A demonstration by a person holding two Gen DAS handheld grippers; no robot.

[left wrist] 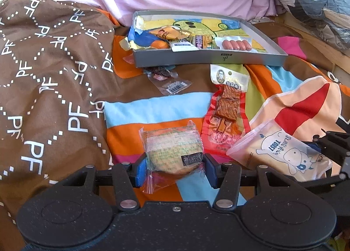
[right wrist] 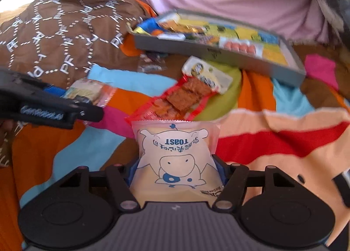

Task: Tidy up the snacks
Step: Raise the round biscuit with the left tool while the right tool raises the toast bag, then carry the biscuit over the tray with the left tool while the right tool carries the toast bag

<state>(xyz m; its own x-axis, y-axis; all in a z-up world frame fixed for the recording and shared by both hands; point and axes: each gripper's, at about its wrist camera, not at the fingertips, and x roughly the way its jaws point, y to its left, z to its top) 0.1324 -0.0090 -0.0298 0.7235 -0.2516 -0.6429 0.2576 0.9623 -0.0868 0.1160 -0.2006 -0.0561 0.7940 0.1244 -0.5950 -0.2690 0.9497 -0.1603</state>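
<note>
Snacks sit in both sets of fingers: the left gripper (left wrist: pixel 172 169) is closed on a clear-wrapped cake (left wrist: pixel 171 149), the right gripper (right wrist: pixel 176 175) on a toast packet (right wrist: pixel 175 157). Both look light, soft and slippery in film, so I would pinch them across the padded middle, gently. Beyond, a red tofu pack (left wrist: pixel 225 106) lies on the striped bedsheet (left wrist: pixel 153 109), near the grey tray's (left wrist: pixel 210 59) front edge. Only the left view shows the tray's sausages (left wrist: pixel 236 45) sharply; the right view is blurred.
</note>
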